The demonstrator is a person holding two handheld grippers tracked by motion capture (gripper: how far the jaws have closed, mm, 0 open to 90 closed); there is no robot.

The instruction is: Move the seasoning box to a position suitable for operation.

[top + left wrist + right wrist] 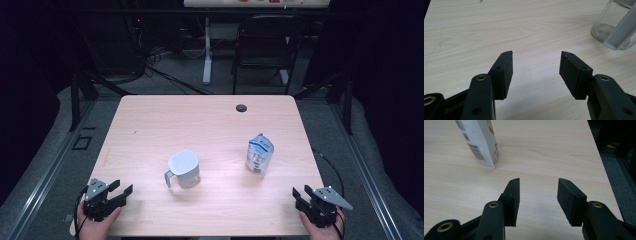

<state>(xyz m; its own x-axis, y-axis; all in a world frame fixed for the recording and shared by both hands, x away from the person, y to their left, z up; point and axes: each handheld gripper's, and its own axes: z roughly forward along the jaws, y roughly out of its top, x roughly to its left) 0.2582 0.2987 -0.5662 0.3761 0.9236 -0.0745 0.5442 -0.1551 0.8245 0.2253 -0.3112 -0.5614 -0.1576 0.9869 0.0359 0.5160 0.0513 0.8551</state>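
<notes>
A clear plastic jug (183, 169) with a handle and a pale lid stands near the middle of the light wooden table (200, 125). To its right stands a white and blue pouch (259, 154), upright. My left gripper (122, 188) rests at the table's near left corner, open, with nothing between its jaws. In the left gripper view the left gripper (536, 67) faces bare wood, and the jug (616, 25) sits at the upper right. My right gripper (301, 192) is at the near right corner, open and empty. The right gripper view has the right gripper (538, 193) with the pouch (480, 140) ahead at the upper left.
A small dark round grommet (241, 108) lies near the table's far edge. Beyond the table stand a black folding chair (265, 45) and a white desk leg (206, 50) on a grey floor with cables. The table's right edge (604, 167) drops off close to my right gripper.
</notes>
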